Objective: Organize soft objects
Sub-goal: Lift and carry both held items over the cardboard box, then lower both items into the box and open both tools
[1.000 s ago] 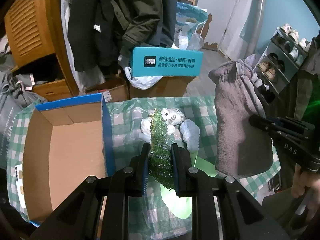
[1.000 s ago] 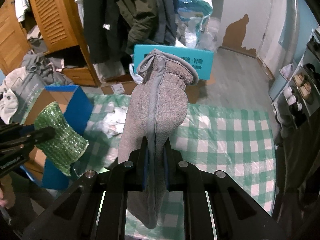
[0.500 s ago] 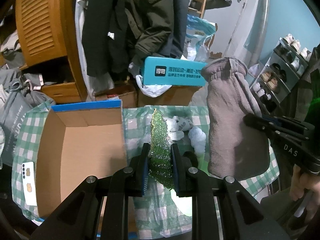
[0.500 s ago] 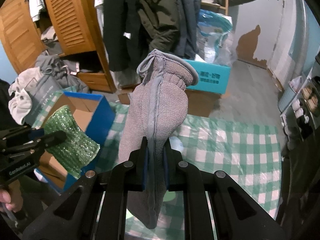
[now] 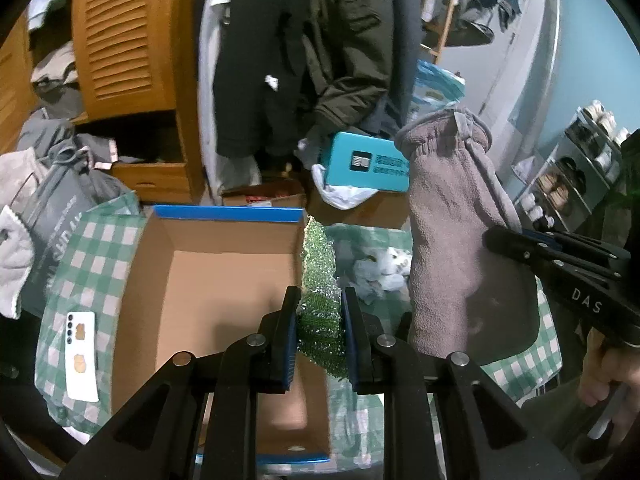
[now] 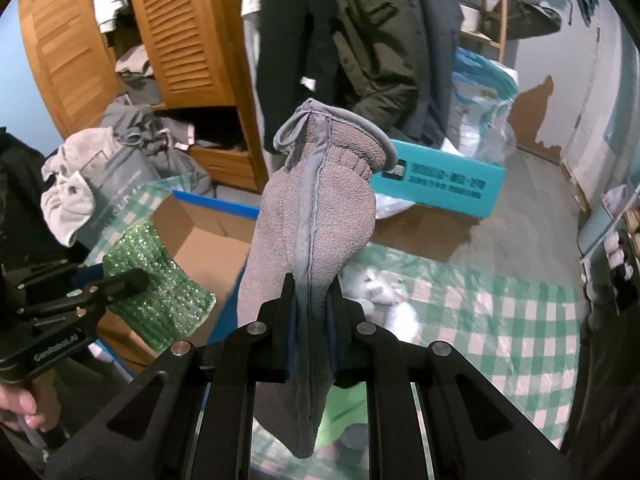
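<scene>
Two hand-held grippers are in view, each clamped on one soft thing. Nearest in the left wrist view, the left hand-held gripper [image 5: 319, 312] has its jaws nearly closed on a sparkly green cloth [image 5: 318, 276], which hangs just above the right wall of one open cardboard box [image 5: 208, 292] with blue edges. From the right wrist view, the right hand-held gripper [image 6: 311, 304] is pinched tight on one grey fleece mitten [image 6: 316, 216], held cuff upward in the air, to the right of the box; its lower end dangles below the jaws.

The box sits on a worktop [image 6: 500, 320] covered in green-and-white check. One white phone [image 5: 82, 354] lies on the cloth left of the box. Beyond the mitten, a blurred heap of white soft pieces [image 6: 376, 284] rests on the check; their number is unclear. Further back stands one teal carton [image 6: 440, 186], then hanging dark coats [image 6: 360, 40] and a slatted wooden wardrobe [image 6: 180, 28].
</scene>
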The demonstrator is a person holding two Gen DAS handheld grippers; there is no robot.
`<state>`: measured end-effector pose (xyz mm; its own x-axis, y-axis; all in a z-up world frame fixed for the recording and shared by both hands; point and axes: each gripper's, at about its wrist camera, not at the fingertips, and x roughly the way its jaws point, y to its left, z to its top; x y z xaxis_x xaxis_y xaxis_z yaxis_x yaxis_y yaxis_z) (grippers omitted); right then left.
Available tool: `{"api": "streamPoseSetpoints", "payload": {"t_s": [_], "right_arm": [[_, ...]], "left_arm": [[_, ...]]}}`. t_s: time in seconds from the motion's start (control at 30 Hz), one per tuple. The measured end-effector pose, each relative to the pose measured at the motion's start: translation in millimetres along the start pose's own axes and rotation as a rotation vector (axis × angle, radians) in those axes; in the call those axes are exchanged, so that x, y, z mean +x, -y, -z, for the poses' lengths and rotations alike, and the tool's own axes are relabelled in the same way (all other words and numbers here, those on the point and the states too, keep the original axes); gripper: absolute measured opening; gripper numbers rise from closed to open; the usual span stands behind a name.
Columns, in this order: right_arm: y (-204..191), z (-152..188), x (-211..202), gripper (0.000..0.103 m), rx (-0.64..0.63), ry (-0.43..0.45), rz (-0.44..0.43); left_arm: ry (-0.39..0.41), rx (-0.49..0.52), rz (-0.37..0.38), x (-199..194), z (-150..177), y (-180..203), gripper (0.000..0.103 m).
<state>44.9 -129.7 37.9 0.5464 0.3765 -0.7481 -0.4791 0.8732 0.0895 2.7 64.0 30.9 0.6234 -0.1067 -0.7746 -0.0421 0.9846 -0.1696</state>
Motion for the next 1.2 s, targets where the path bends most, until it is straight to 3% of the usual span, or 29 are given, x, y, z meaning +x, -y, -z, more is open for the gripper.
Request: {"api": "streamPoseSetpoints", "payload": {"t_s": [0.7, 1.2], "right_arm": [[-87.4, -24.6, 41.3, 0.012, -0.094, -0.064, -0.093], [-122.3, -15.4, 92.4, 0.012, -0.118, -0.178, -0.124]], "left_arm": [[0.005, -0.102, -0.087, -7.6, 11.3, -74.1, 0.020], [-0.063, -0.144, -0.133, 11.3, 23.7, -101.6, 0.020]]}}
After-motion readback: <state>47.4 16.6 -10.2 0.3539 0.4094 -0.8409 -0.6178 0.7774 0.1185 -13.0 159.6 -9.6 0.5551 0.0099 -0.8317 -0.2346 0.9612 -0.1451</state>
